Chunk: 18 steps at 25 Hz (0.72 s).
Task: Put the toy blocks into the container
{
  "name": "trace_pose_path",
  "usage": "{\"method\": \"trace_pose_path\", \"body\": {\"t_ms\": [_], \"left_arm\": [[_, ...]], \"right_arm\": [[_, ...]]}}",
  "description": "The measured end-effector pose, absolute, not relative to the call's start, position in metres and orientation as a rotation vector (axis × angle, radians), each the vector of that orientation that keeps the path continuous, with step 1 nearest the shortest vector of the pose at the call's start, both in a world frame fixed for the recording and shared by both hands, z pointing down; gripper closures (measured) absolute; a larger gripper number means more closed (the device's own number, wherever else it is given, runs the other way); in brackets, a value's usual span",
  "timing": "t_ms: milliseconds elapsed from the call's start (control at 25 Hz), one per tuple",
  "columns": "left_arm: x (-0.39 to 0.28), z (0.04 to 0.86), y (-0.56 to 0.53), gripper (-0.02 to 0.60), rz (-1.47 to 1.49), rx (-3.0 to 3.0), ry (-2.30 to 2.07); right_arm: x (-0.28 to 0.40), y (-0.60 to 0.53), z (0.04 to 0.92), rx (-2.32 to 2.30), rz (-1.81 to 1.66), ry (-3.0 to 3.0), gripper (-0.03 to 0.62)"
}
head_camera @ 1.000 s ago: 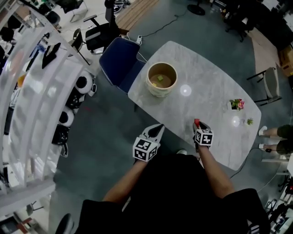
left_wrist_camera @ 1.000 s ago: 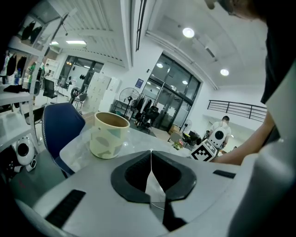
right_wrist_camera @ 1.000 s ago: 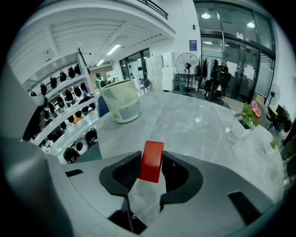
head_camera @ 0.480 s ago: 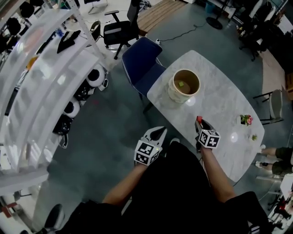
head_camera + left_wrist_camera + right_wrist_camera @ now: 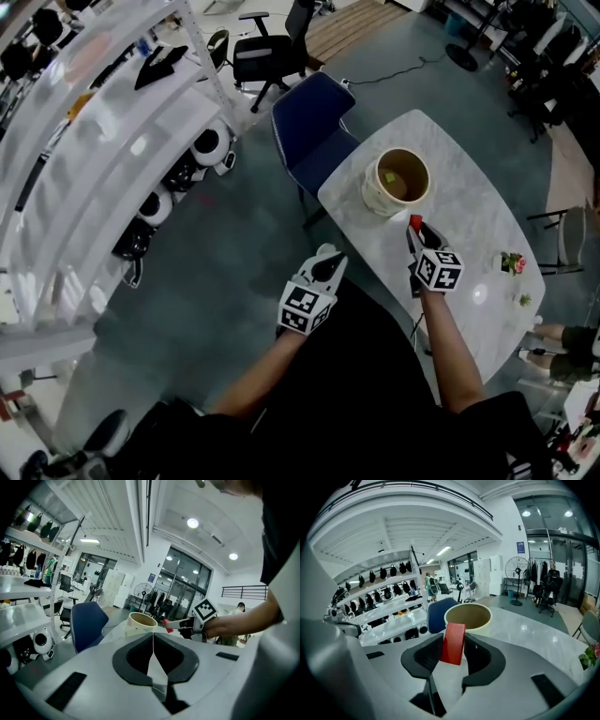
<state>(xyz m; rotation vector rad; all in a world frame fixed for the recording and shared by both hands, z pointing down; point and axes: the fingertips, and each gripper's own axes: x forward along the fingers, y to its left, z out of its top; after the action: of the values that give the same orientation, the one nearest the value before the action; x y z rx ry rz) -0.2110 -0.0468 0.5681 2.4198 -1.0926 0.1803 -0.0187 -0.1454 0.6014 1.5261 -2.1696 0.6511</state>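
Right gripper pinches the red block, with the container at its eleven o'clock on the table. Release too early and the block could clip the rim and bounce out. Left gripper, pressed together and empty, hangs at eight o'clock.

The surface looked like polished pale marble, glossy with lamp glints. The container had a matt cream wall. The block was smooth, matt red. The right hand-held gripper had a smooth grey plastic shell and dull black pads. The chair wore blue cloth.
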Motion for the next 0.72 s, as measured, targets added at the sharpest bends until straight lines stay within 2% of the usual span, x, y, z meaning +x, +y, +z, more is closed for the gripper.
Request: {"method": "trace_pose_path", "body": {"t_ms": [720], "left_arm": [[-0.197,0.570,-0.141,0.575,0.230,2.452,-1.014]], "right_arm": [[-0.040,-0.234,0.606,1.433,0.617,-2.192,0.464]]}}
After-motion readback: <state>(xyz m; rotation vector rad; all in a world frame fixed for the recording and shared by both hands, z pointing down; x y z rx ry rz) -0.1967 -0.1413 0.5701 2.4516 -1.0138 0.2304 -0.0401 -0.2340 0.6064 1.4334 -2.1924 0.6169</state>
